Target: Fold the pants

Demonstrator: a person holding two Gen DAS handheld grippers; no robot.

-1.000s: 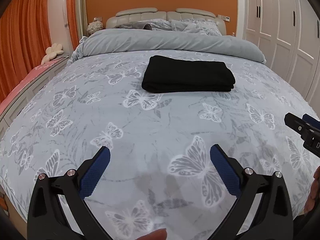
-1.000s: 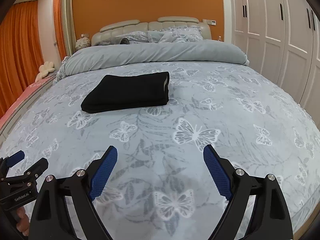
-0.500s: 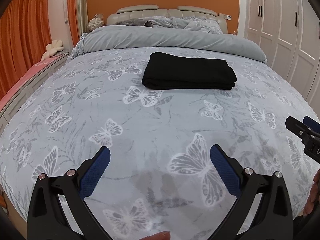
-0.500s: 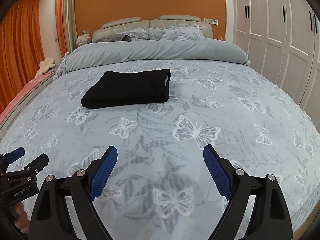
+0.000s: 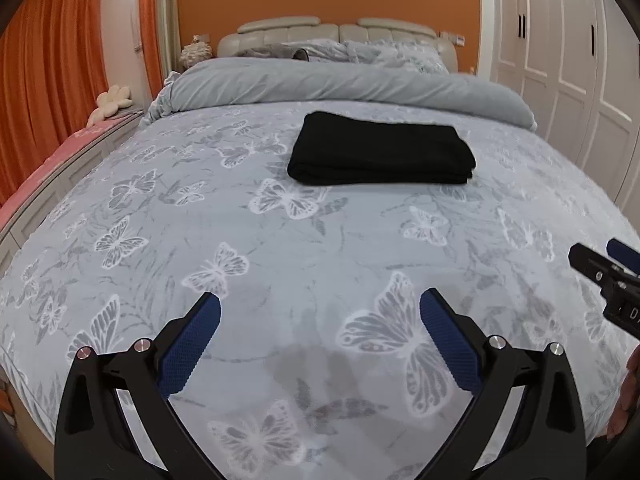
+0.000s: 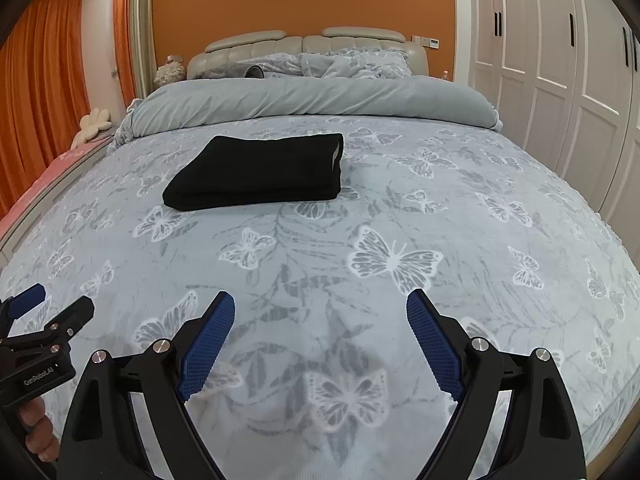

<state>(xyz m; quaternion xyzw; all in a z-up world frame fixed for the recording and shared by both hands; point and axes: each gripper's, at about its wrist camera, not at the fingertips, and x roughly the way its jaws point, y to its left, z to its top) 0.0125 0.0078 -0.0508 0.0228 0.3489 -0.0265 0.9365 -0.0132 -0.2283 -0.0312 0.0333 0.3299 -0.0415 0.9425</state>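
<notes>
Black folded pants (image 5: 380, 152) lie far on the bed (image 5: 280, 264) — soft, limp, light. Grip the stacked near edge. Left gripper (image 5: 320, 312) and right gripper (image 6: 320, 312) — jaws wide apart, empty.

"genrobot.ai" in white on the black body of the left gripper (image 6: 36, 312), seen from the right wrist.
</notes>
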